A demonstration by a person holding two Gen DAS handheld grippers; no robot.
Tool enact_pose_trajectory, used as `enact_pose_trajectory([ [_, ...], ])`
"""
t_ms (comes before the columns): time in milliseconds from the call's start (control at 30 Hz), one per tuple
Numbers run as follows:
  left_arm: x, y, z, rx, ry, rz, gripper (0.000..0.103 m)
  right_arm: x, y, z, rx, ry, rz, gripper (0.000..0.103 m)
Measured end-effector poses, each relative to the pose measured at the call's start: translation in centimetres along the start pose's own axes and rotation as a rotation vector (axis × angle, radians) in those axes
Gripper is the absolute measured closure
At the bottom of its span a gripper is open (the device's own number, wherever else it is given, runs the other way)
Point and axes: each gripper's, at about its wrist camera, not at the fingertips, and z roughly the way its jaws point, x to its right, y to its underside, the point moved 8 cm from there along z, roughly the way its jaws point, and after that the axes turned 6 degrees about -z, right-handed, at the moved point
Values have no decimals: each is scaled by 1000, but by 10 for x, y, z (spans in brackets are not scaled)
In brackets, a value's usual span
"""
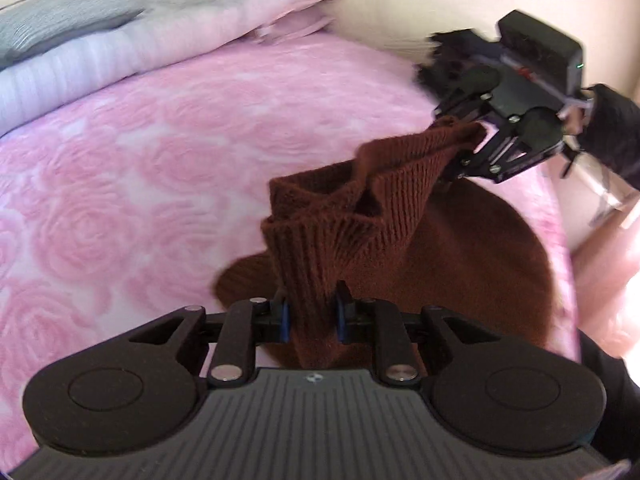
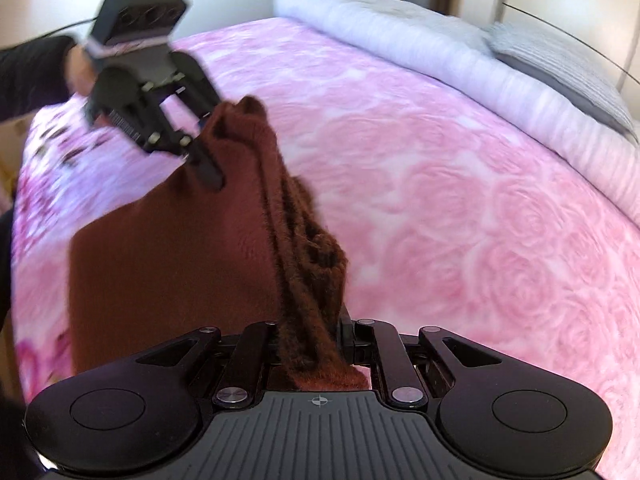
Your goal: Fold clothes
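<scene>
A rust-brown knitted sweater point(image 1: 360, 208) hangs between my two grippers above a bed. In the left wrist view its ribbed edge runs up from my left gripper point(image 1: 312, 308), whose blue pads press a bunch of the knit from both sides. The edge reaches my right gripper point(image 1: 480, 132) at the upper right, which pinches the far corner. The right wrist view shows the sweater point(image 2: 180, 260) draping left as a flat brown panel. There my right gripper point(image 2: 310, 328) is shut on a gathered fold, and my left gripper point(image 2: 200, 148) grips the far corner.
A pink rose-patterned bedspread point(image 1: 140, 160) point(image 2: 440, 160) covers the bed beneath. A rolled lilac quilt point(image 1: 100, 52) point(image 2: 440, 52) and a grey pillow point(image 1: 52, 24) point(image 2: 560, 68) lie along the headboard end. Dark sleeves point(image 1: 616, 132) point(image 2: 32, 72) hold the grippers. Cream walls stand behind.
</scene>
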Motion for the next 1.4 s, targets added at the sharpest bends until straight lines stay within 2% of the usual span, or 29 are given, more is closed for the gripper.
enact_pose_trajectory([
  [67,-13,4,15,-20,-56,-33,67,16,-1,18,-7,12,47,89],
  [167,-24,9,22,-4,-79,-102,60,35,3,33,-18,70,110,76],
  [233,-24,11,13,19,-77,-120,61,49,7,25,9,133,181,70],
  [333,-25,14,-10,61,-108,-125,62,54,13,-1,51,181,270,70],
  [467,-20,17,-31,106,-122,-145,62,26,22,-34,87,219,288,70],
  [567,-15,15,-30,113,-119,-162,62,10,37,-38,92,227,330,68],
  [600,-14,14,-27,113,-120,-169,62,9,42,-35,95,229,360,65],
  [700,-16,8,-14,107,-119,-199,64,20,60,-27,140,215,535,39],
  [733,-17,6,-8,98,-114,-205,66,25,64,-26,171,197,599,39],
  [800,-19,4,3,77,-116,-201,81,38,72,-19,213,160,716,39],
  [967,-24,6,14,71,-106,-200,89,59,68,1,270,68,835,40],
  [1000,-24,6,12,79,-101,-200,92,61,66,4,279,53,847,49],
  [1033,-23,5,8,95,-95,-199,93,63,65,7,287,45,859,84],
  [1067,-22,3,2,120,-89,-203,96,66,64,5,297,54,873,91],
  [1133,-20,-2,0,146,-73,-208,96,66,64,-4,323,93,864,91],
  [1200,-22,-3,10,129,-72,-207,96,64,69,-11,315,146,837,91],
  [1300,-26,0,26,94,-83,-208,93,62,80,6,255,135,847,91],
  [1367,-26,-1,19,99,-101,-215,87,60,78,2,255,147,836,89],
  [1400,-26,-1,12,105,-116,-212,84,59,76,-3,256,159,828,83],
])
